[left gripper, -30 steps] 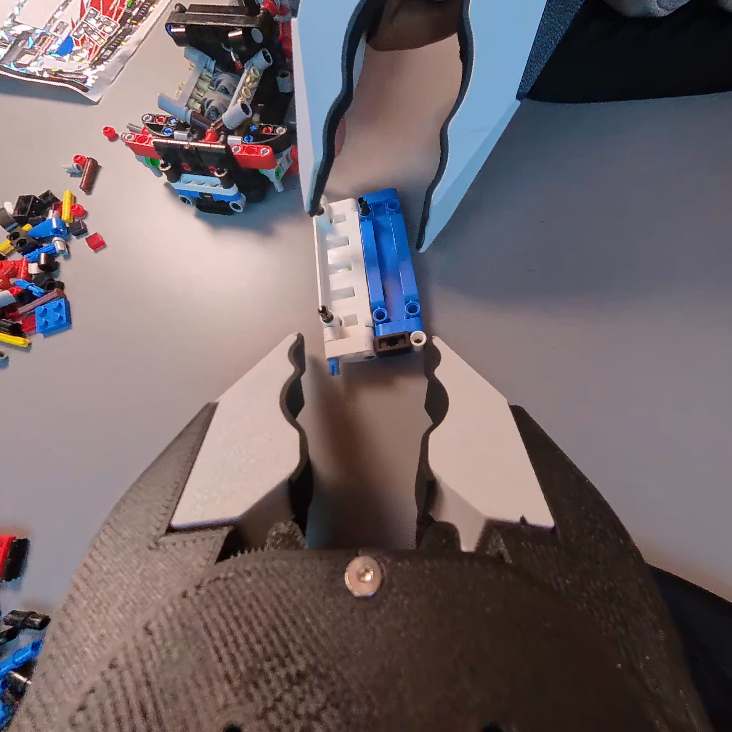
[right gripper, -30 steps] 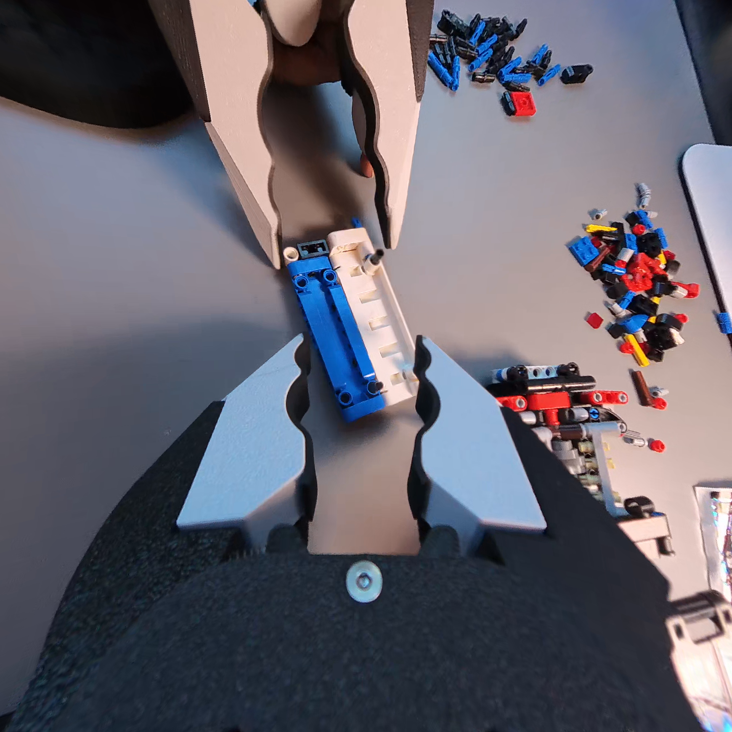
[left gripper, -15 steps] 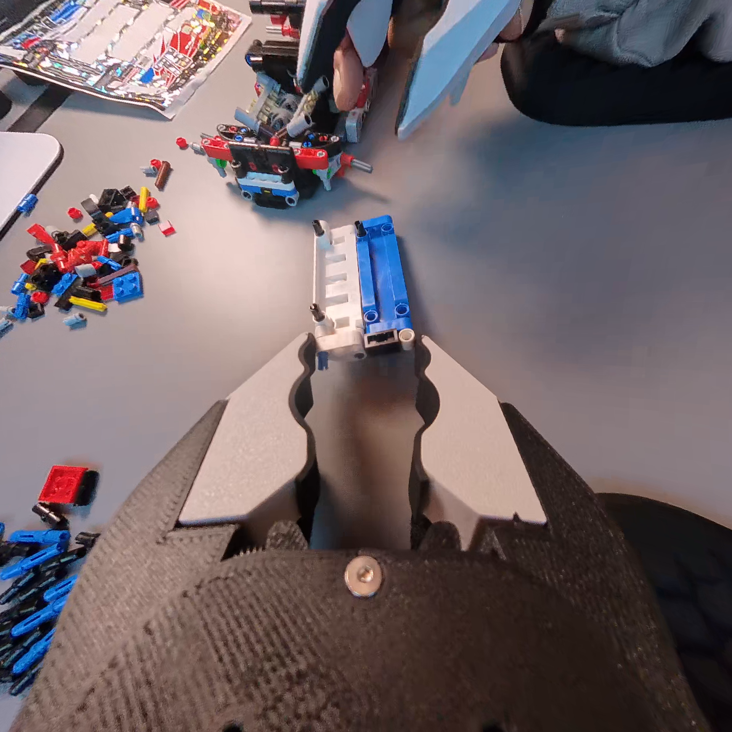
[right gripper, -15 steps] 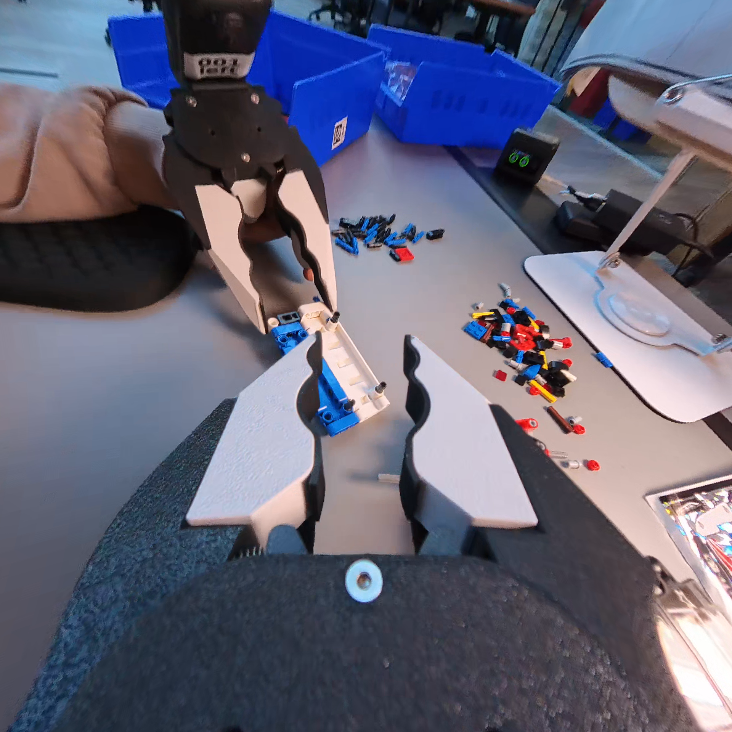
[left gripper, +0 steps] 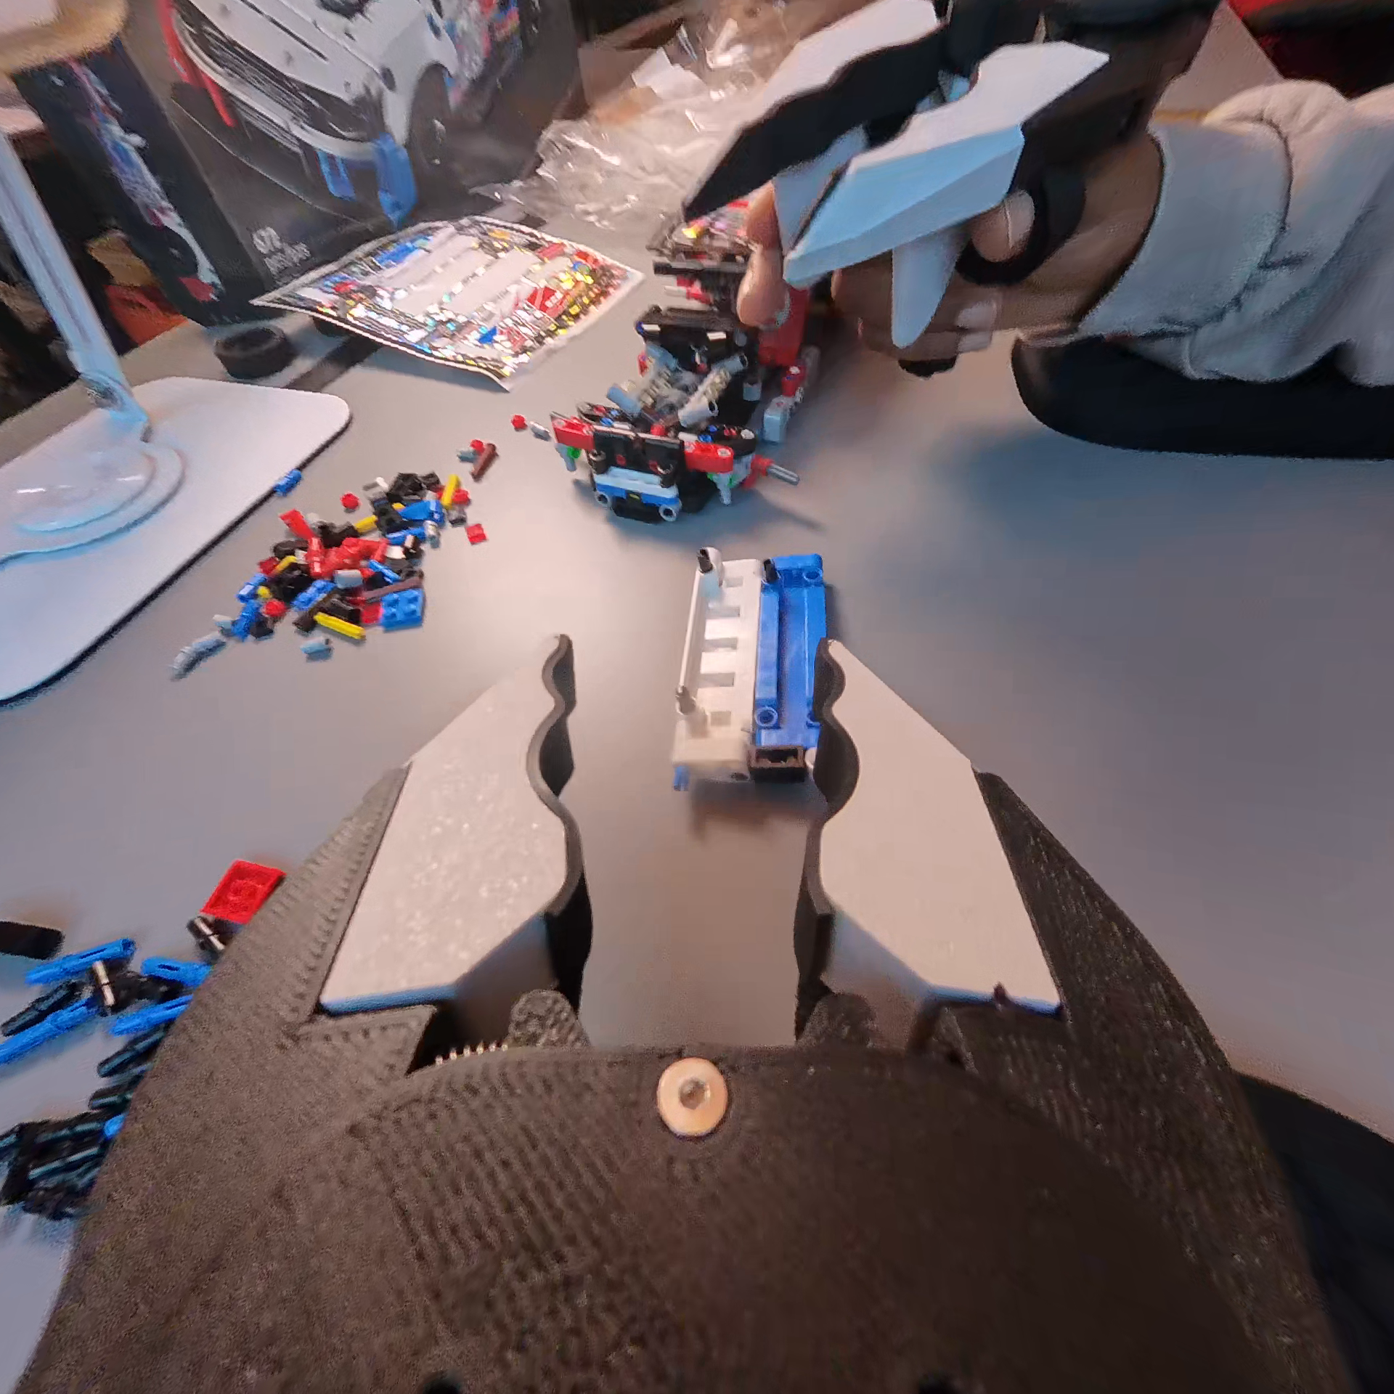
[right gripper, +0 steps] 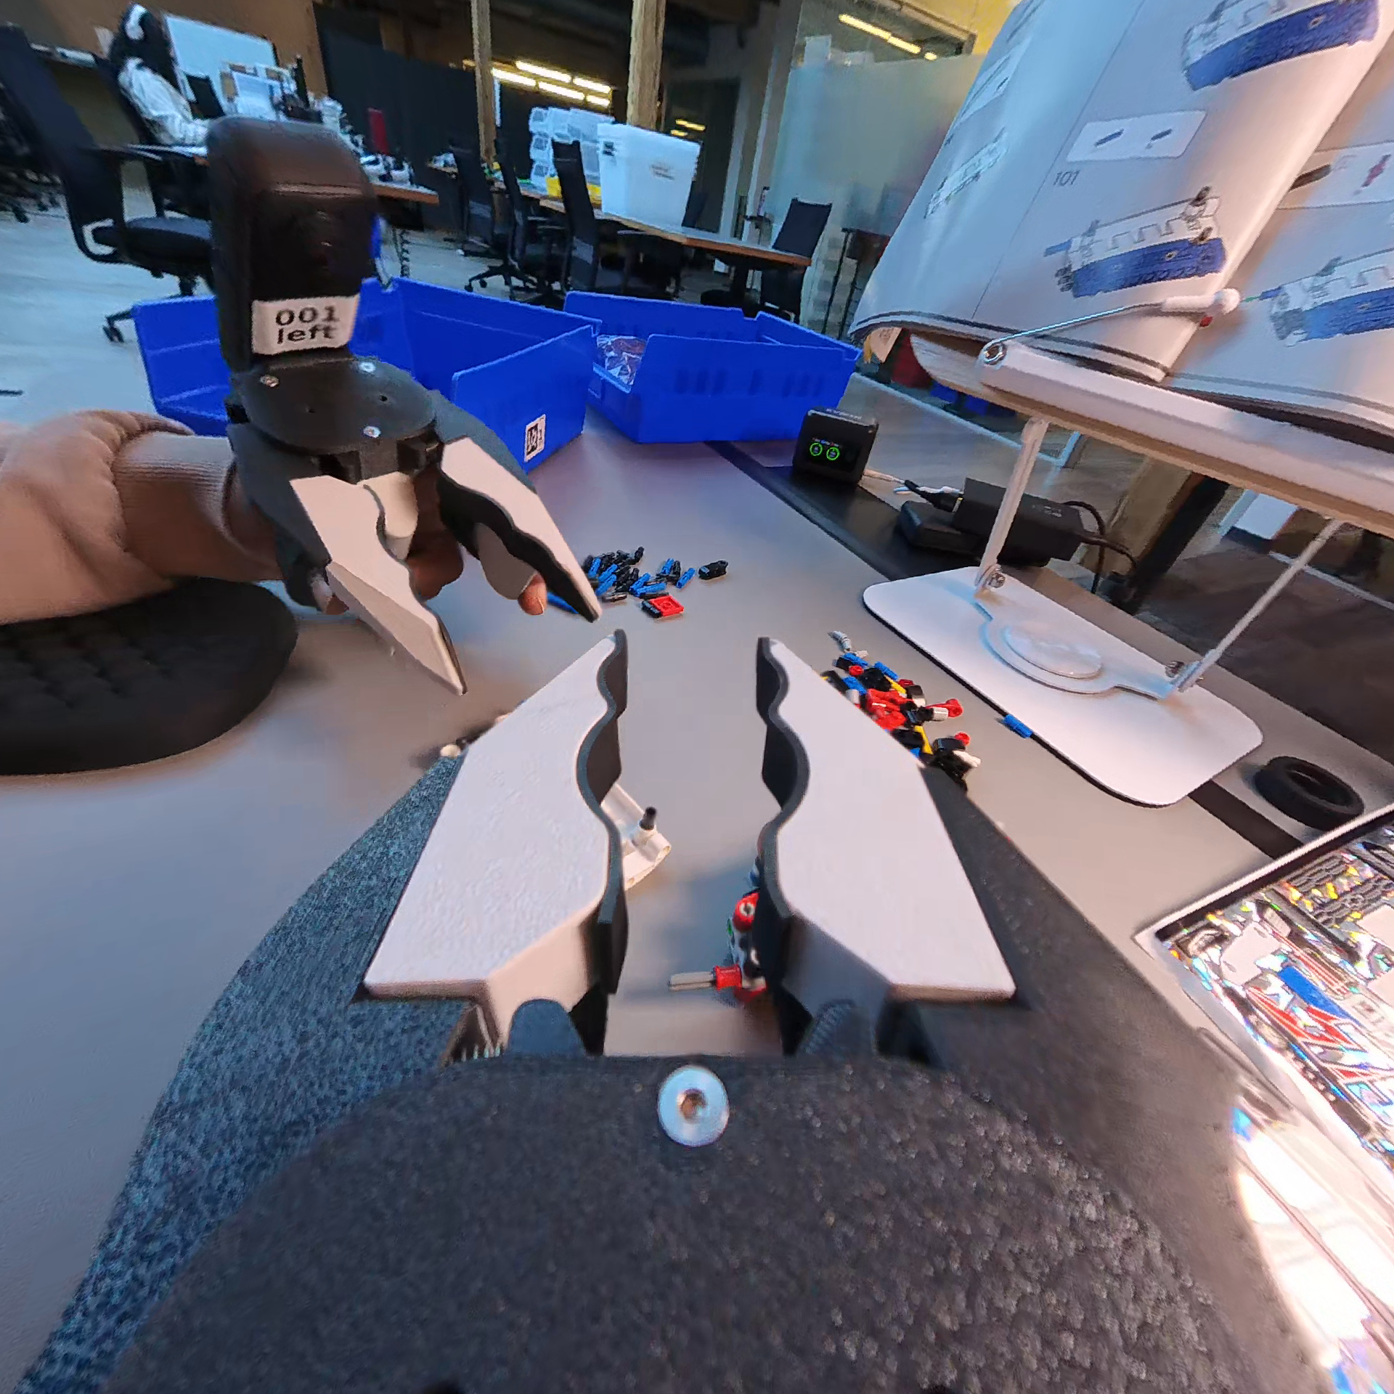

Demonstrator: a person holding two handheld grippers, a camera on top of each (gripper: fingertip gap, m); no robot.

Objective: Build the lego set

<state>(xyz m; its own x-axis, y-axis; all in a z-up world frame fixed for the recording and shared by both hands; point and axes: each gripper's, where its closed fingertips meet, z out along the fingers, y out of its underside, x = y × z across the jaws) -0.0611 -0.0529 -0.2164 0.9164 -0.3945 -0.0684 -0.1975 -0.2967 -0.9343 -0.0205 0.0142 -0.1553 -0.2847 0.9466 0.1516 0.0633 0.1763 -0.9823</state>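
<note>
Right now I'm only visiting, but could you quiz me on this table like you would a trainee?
1. True or false: the left gripper is clamped on the white and blue assembly.
2. Which lies nearest the lamp base? A) mixed brick pile B) red plate C) white and blue assembly
3. Fill in: the right gripper has its jaws ____.

Key: 1 false, the assembly lies on the table between open jaws. 2 A. 3 open.
</note>
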